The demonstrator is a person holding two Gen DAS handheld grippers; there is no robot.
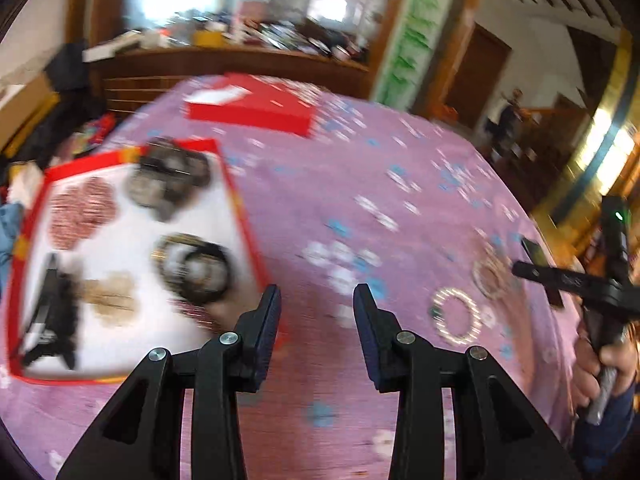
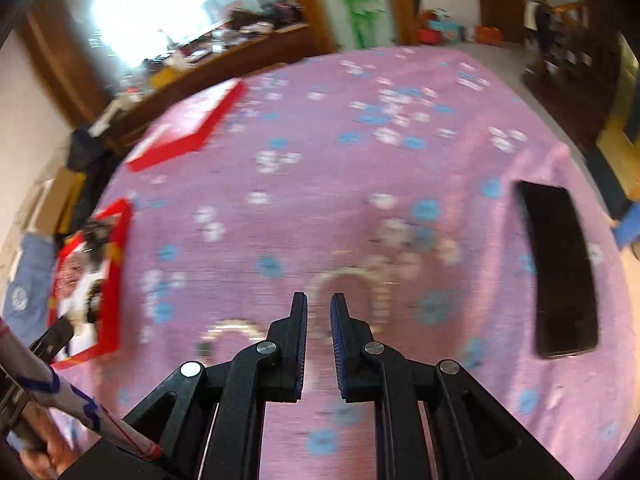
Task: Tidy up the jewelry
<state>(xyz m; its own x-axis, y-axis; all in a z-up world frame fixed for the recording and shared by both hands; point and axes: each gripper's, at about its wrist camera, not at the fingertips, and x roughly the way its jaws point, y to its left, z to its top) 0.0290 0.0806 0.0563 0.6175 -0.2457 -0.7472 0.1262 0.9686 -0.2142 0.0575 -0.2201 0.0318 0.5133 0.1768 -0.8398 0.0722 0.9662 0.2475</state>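
My red-rimmed jewelry box sits open at the left edge of the table, its white floor holding a reddish beaded bracelet, a dark bead cluster, a dark coiled bracelet, a pale tan piece and a black item I cannot identify through the blur. The red lid lies apart at the far edge.

On the pink flowered cloth, outside the box, two loose bracelets rest near the right edge: a sparkly ring bracelet and a second beaded one beyond it. My left gripper hangs above bare cloth with jaws spread wide, holding nothing.

Only the right wrist view shows the whole black phone lying near the right edge. There my right gripper hovers with a narrow gap between its jaws, nothing between them, just before the second bracelet; the sparkly one lies to its left
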